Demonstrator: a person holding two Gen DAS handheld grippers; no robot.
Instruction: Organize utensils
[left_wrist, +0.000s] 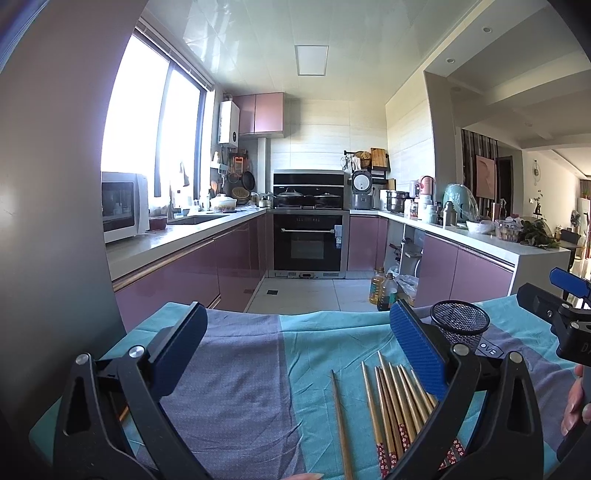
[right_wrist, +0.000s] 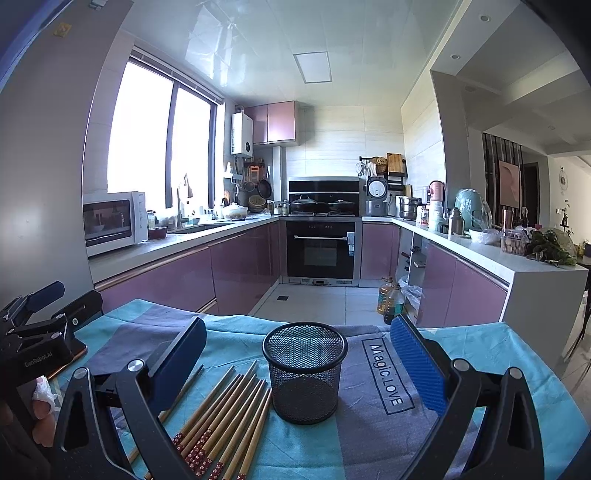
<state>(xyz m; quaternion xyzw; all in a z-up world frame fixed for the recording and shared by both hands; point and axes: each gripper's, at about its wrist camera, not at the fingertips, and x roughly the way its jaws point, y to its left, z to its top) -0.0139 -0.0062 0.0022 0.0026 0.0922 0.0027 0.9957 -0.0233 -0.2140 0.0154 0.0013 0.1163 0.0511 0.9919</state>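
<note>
Several wooden chopsticks (right_wrist: 225, 413) with red patterned ends lie side by side on a blue and grey cloth (right_wrist: 373, 435). A black mesh cup (right_wrist: 304, 371) stands upright and empty just right of them. My right gripper (right_wrist: 299, 363) is open, its fingers standing either side of the cup, above the cloth. In the left wrist view the chopsticks (left_wrist: 391, 402) lie under the right finger of my left gripper (left_wrist: 299, 347), which is open and holds nothing. One chopstick (left_wrist: 341, 424) lies apart to the left. The mesh cup (left_wrist: 461, 325) shows behind that finger.
The cloth (left_wrist: 236, 387) covers a table whose far edge drops to a kitchen floor. Oil bottles (right_wrist: 389, 299) stand on the floor beyond. Purple cabinets and counters run along both sides. A hand (left_wrist: 576, 398) holds the other gripper at the right.
</note>
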